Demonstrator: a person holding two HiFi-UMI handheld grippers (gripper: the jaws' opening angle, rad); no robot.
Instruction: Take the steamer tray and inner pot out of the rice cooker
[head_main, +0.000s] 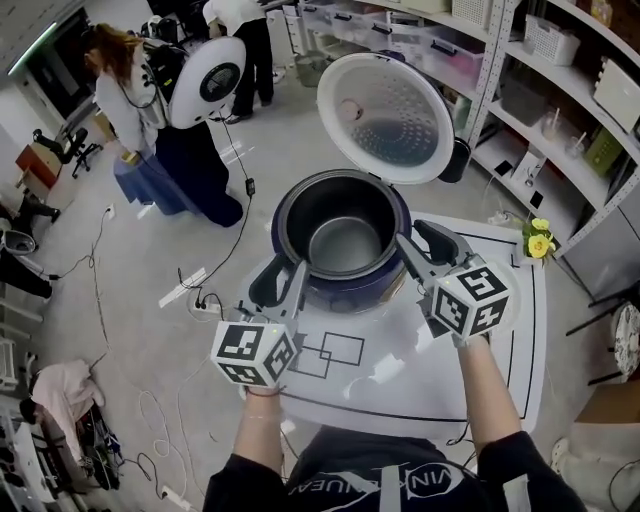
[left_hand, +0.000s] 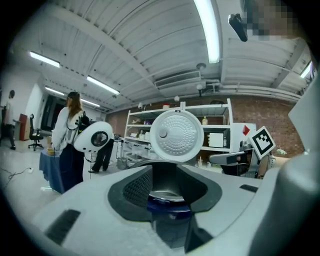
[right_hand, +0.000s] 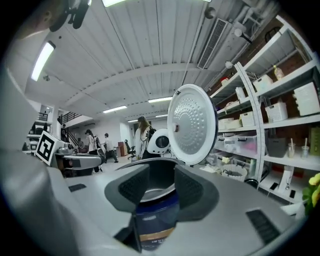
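A dark blue rice cooker (head_main: 345, 285) stands on the white table (head_main: 400, 385) with its white lid (head_main: 385, 115) swung up and back. The inner pot (head_main: 342, 240) sits inside it, dark-walled with a grey bottom; I cannot make out a steamer tray. My left gripper (head_main: 283, 285) is close at the cooker's left front, jaws open, and the cooker's rim (left_hand: 167, 192) shows between them in the left gripper view. My right gripper (head_main: 425, 250) is at the cooker's right side, also open, facing the blue body (right_hand: 155, 220). Neither holds anything.
Black outlines are drawn on the table (head_main: 335, 355) in front of the cooker. Yellow flowers (head_main: 540, 240) stand at the table's right edge, with metal shelving (head_main: 560, 110) behind. A person (head_main: 140, 120) stands on the floor at the far left, where cables (head_main: 215, 270) lie.
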